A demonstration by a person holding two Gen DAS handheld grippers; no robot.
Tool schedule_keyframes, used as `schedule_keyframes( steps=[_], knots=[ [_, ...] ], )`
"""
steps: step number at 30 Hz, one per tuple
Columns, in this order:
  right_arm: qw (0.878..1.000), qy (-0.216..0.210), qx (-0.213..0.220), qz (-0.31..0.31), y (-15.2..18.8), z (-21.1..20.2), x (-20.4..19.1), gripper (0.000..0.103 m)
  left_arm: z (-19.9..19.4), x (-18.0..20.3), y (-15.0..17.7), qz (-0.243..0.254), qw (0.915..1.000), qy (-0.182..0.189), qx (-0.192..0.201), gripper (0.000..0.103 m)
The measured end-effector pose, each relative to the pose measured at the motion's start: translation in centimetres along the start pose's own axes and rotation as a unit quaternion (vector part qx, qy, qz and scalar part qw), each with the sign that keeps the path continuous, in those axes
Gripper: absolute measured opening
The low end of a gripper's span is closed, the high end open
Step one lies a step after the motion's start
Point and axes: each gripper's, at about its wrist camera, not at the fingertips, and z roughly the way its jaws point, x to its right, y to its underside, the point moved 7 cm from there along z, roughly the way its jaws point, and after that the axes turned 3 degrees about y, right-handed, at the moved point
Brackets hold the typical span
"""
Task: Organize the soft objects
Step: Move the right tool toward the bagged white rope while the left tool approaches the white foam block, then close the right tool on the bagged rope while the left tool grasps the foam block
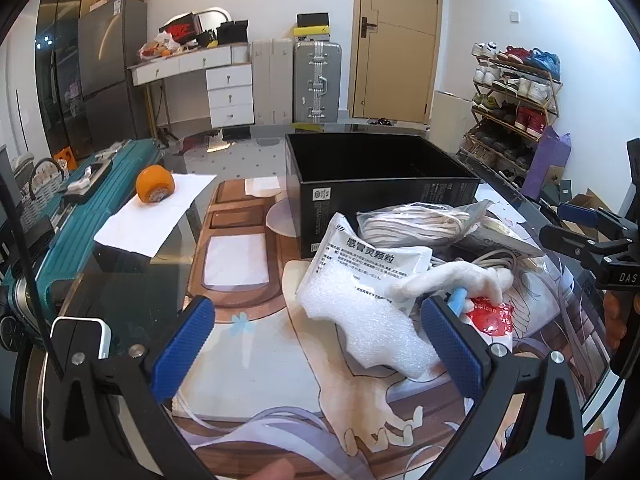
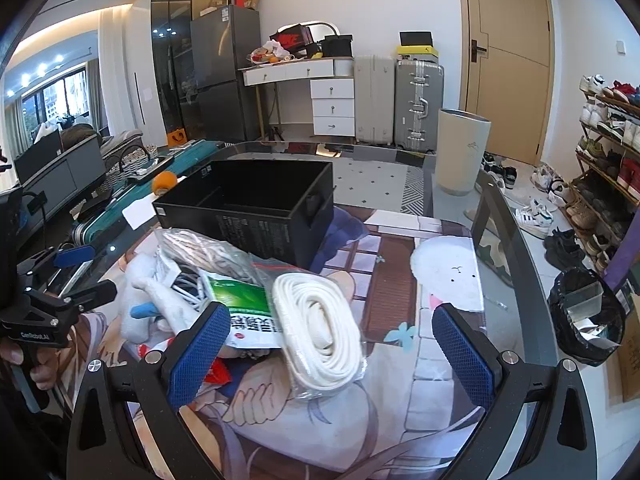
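A glass table covered by an anime-print mat holds an open black box beyond a heap of soft things. The left gripper hangs spread, a white foam sheet just ahead between its pads, a white plush toy beyond the right pad. The right gripper is spread too, a bagged coil of white rope between its fingers.
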Motion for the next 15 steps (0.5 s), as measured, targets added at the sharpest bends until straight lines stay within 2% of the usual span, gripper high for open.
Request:
schedule_keyframes(
  steps=[6,15],
  knots=[
    [1.0,0.002,-0.024,0.011,0.5,1.2,1.0,0.103,0.8,-0.2,0.5,-0.003,0.9998,0.007,-0.019,0.103],
    [0.997,-0.025,-0.07,0.002,0.4,3.6,1.6,0.103,1.5,0.2,1.0,0.006,0.9994,0.01,-0.033,0.103]
  ],
)
